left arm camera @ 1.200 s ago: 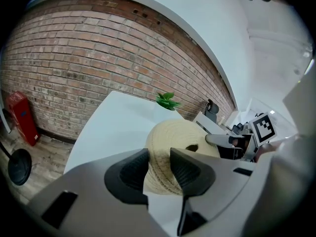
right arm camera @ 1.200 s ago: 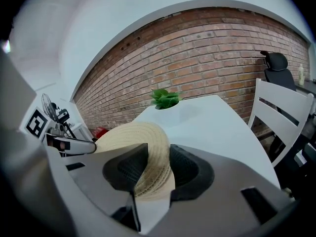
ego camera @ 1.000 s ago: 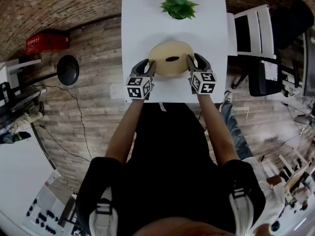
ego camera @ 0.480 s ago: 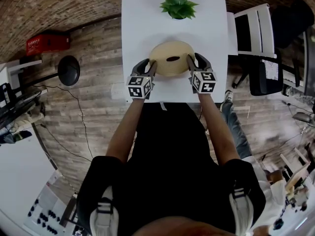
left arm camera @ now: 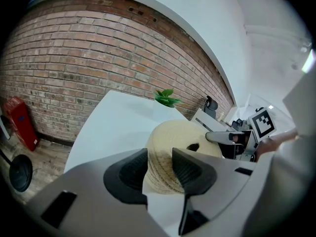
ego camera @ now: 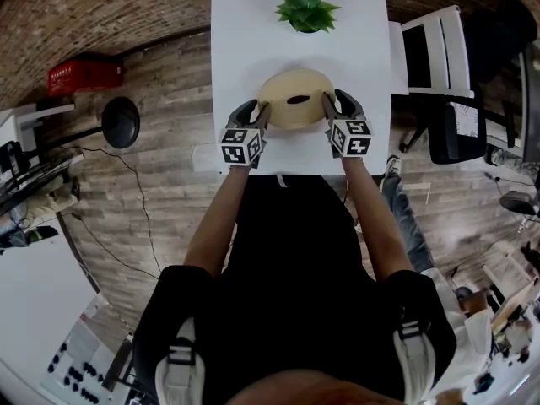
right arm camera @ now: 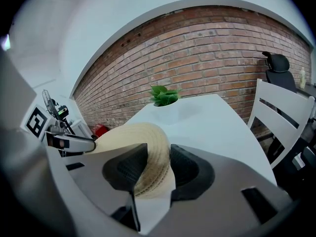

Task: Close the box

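Jaws of the left gripper (left arm camera: 159,158) have just been opening and stand wide, straddling the rim of the round tan woven-straw box (ego camera: 291,115) without clamping it. Jaws of the right gripper (right arm camera: 158,157) are closed on the opposite rim; I see weave filling the gap between both pads. Box rests on the white counter (ego camera: 253,32) near its front edge, domed top with a dark central hole facing up. Green potted plant (ego camera: 306,7) stands behind it, well apart.

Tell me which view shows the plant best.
Right gripper view: the plant stands large, side on, unblocked. Head view shows the plant only from above; left gripper view shows the plant smaller.
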`<state>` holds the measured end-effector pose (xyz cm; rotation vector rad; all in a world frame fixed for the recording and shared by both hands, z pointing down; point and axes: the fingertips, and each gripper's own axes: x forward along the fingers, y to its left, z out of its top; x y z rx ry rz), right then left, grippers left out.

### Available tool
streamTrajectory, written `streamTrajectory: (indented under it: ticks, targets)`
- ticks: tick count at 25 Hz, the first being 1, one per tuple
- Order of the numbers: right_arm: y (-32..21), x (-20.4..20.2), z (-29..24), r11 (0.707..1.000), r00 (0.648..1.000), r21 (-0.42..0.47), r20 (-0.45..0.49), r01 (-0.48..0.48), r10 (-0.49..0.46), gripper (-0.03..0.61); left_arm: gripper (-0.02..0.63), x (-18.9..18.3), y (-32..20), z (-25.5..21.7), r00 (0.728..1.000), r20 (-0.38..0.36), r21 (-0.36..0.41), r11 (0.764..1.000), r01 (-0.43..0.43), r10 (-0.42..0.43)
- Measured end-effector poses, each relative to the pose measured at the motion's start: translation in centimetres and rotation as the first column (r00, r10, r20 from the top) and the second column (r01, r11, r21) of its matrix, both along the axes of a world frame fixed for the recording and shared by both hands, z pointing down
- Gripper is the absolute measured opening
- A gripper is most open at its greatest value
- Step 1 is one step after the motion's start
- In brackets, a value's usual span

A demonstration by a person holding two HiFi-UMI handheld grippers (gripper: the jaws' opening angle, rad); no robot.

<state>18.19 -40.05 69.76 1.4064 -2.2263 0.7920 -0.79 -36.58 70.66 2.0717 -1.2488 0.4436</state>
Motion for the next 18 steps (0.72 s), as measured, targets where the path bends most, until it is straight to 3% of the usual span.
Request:
streamTrajectory:
  ticks: [10, 18]
  targets:
    - [0.1, 0.5, -1.8, 0.999, 1.0, 0.049, 0.011, -0.014, 0.013, 0.147, 0.164, -0.5, 0.6, -1.7, 1.0, 0.027, 0.05, 0.999, -0.017, 0.016]
    - [2.0, 0.1, -3.9, 0.994, 0.999, 0.097, 0.019, 0.044, -0.046, 0.126, 0.151, 0.1, 1.3, -4.8, 0.998, 0.027, 0.123, 0.991, -0.059, 0.056]
